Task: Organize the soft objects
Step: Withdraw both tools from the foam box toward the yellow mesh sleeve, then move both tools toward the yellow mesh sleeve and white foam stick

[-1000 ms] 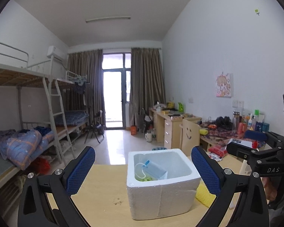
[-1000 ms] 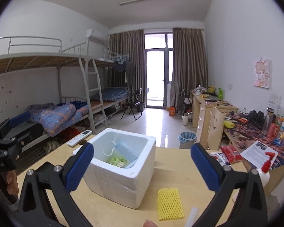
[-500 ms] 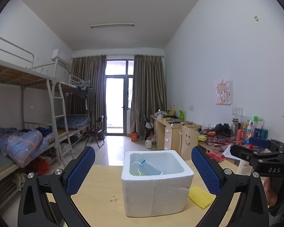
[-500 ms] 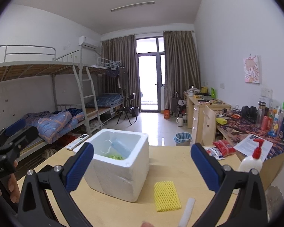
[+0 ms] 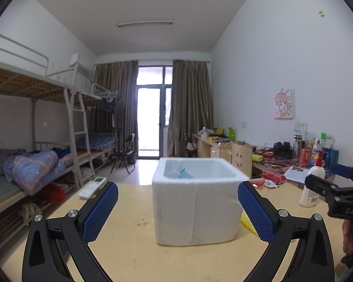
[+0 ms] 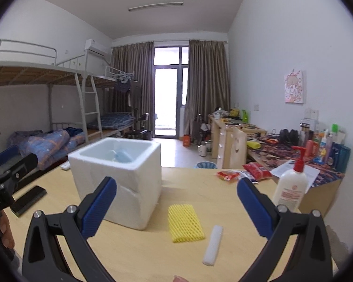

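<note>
While both grippers gape | foam box (image 6: 120, 178) holds blue mask (image 6: 122, 157)

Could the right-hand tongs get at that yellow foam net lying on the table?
Probably yes. The yellow foam net lies flat on the table, just ahead of the open right tongs, with nothing between them; the foam box stands off to its left.

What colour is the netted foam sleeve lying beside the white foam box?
Yellow netted foam sleeve; clearest in the right wrist view.
</note>
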